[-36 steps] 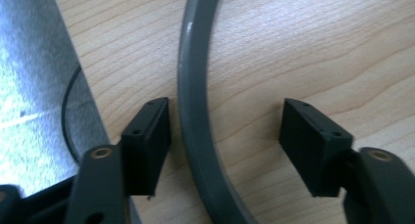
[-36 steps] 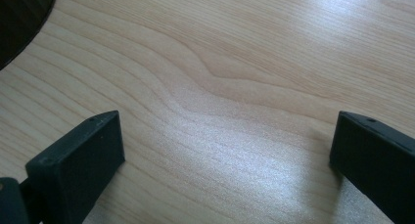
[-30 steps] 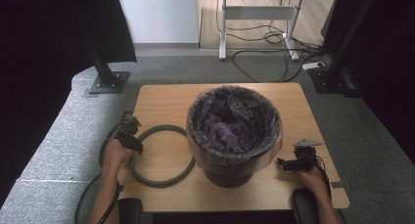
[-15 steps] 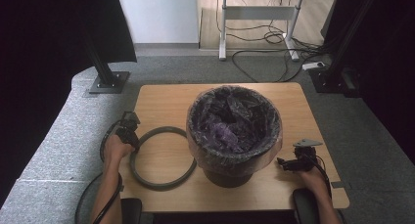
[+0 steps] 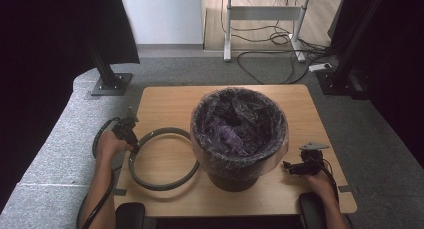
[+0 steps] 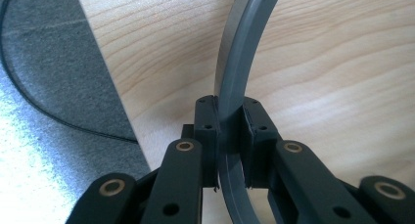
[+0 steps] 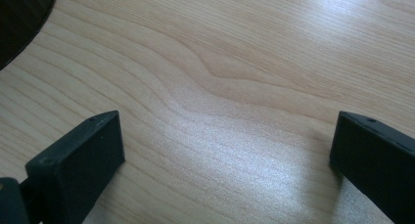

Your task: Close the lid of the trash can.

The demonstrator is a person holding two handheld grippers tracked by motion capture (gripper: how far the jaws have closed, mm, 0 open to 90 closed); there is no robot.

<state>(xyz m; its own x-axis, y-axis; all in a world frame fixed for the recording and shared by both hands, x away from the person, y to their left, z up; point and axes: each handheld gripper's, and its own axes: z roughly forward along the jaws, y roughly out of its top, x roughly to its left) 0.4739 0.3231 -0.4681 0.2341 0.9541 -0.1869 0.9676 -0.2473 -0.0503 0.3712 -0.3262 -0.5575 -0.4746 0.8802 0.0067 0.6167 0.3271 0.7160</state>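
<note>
Looking down from the high view, the left gripper (image 5: pixel 131 137) has dragged the grey ring (image 5: pixel 162 159) slightly leftward from the bin (image 5: pixel 239 134), which holds only its crumpled purple liner (image 5: pixel 231 134). Its own view shows jaws clamped on the ring's band. Over bare table (image 7: pixel 235 62), the right gripper (image 7: pixel 225 160) rests, jaws wide apart.

Grey ring (image 5: pixel 162 161) flat on table, beside bag-lined black bin (image 5: pixel 239 134)

Right claw (image 7: pixel 227 160) jaws wide apart over bare wood table (image 7: pixel 235 62), dark obj. top-left corner.
</note>
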